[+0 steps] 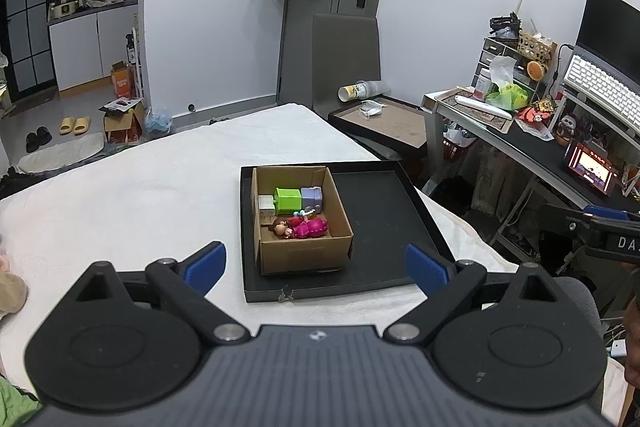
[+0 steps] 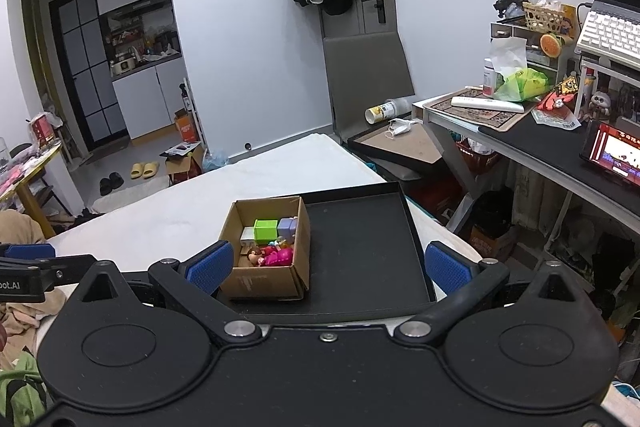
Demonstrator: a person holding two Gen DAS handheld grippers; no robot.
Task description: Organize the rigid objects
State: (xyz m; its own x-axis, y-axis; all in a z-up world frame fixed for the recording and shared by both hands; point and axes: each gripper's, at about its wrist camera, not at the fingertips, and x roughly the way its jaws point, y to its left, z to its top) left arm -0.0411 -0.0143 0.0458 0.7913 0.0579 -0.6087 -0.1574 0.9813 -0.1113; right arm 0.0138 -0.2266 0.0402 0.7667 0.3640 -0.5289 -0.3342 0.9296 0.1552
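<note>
- Cardboard box (image 1: 298, 223) is seated in the left part of the black tray (image 1: 380, 219), which rests on the white bed (image 1: 140, 195).
- Green block (image 1: 287, 200), lilac block (image 1: 311, 197) and pink figure (image 1: 304, 228) are held inside the box.
- Left tool (image 1: 316, 263) is spread wide and grasps nothing; the box lies straight ahead between its fingers.
- Right tool (image 2: 328, 265) is likewise released and empty; the box lies ahead, toward its left finger.
- No loose item is seen on the tray; sorting is judged nearly complete.

Black linkages, blue ribbed fingers (image 1: 205, 263)
</note>
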